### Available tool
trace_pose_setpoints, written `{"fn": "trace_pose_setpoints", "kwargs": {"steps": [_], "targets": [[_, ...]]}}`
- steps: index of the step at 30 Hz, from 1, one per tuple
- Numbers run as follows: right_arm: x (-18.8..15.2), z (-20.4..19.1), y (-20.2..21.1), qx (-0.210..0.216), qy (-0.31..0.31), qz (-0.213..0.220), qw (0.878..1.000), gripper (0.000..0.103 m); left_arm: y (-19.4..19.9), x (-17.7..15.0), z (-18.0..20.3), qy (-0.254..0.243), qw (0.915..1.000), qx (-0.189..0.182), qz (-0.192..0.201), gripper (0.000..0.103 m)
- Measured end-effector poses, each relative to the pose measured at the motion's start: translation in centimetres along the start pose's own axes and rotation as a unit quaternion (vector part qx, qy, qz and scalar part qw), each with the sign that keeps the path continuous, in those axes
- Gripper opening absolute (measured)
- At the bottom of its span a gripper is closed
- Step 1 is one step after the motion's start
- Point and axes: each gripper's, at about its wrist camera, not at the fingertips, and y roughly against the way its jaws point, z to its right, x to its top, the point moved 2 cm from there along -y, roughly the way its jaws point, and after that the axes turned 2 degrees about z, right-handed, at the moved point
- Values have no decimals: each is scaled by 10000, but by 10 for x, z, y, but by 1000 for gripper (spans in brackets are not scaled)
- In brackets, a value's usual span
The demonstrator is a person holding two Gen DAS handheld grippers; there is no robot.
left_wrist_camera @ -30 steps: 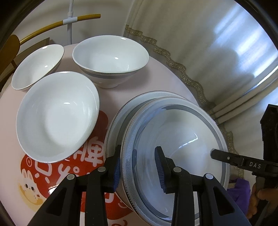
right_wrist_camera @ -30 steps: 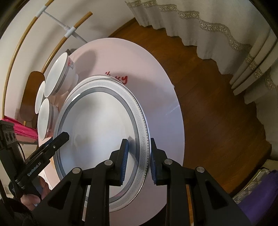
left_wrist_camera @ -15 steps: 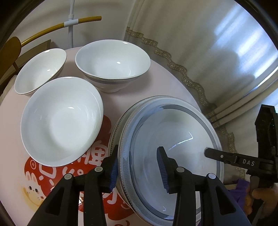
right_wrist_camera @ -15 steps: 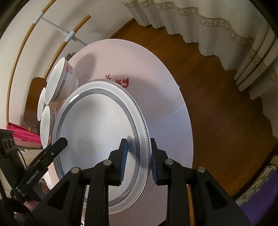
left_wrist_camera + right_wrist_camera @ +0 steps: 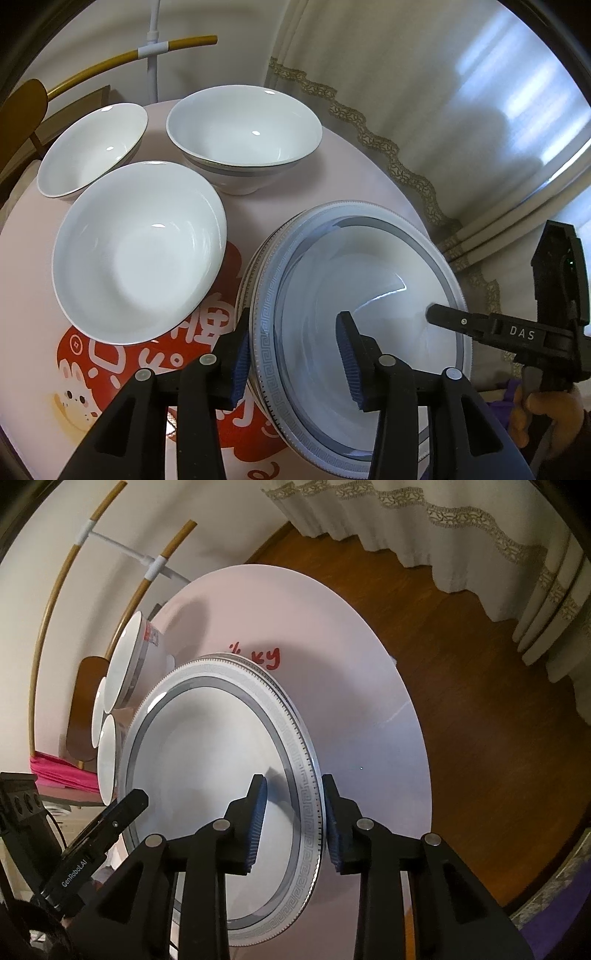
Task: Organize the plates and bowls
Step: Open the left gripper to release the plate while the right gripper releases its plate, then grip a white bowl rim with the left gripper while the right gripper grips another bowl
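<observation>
Resting on a second plate (image 5: 246, 280) beneath it, the top plate (image 5: 369, 295) sat on the round pink worktop (image 5: 332, 657), right beside three white bowls (image 5: 136, 251). The left gripper (image 5: 293, 363) straddled its near rim, jaws just widened, pads clear. The right gripper (image 5: 293, 821) bracketed the opposite rim, jaws eased slightly apart, not gripping.
</observation>
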Motion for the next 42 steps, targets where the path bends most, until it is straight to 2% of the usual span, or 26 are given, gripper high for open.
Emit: {"fn": "trace_pose_setpoints", "kwargs": {"steps": [5, 12, 16, 22, 26, 29, 33, 37, 42], "targets": [[-1, 2, -1, 98, 44, 5, 9999, 26, 5, -2, 1, -40, 9999, 112, 31, 47], [-1, 5, 0, 213, 88, 36, 9997, 23, 9, -9, 2, -79, 9999, 138, 58, 48], [-1, 5, 0, 141, 102, 27, 9998, 25, 13, -13, 3, -67, 9999, 155, 27, 52], [-5, -8, 14, -283, 375, 86, 9989, 31, 31, -24, 6, -106, 9998, 133, 75, 58], [-8, -23, 26, -549, 696, 149, 9959, 43, 52, -28, 3, -24, 9995, 180, 245, 67], [-10, -35, 33, -787, 873, 183, 9929, 48, 69, -29, -8, 115, 9989, 289, 360, 68], [-13, -54, 42, -777, 1001, 297, 9915, 59, 94, -29, -31, 357, 9968, 486, 516, 73], [-11, -83, 45, -648, 1171, 381, 9903, 59, 114, -25, -59, 577, 9940, 705, 601, 74], [-14, -119, 33, -454, 1329, 341, 9895, 59, 117, -20, -86, 766, 9918, 822, 608, 74]]}}
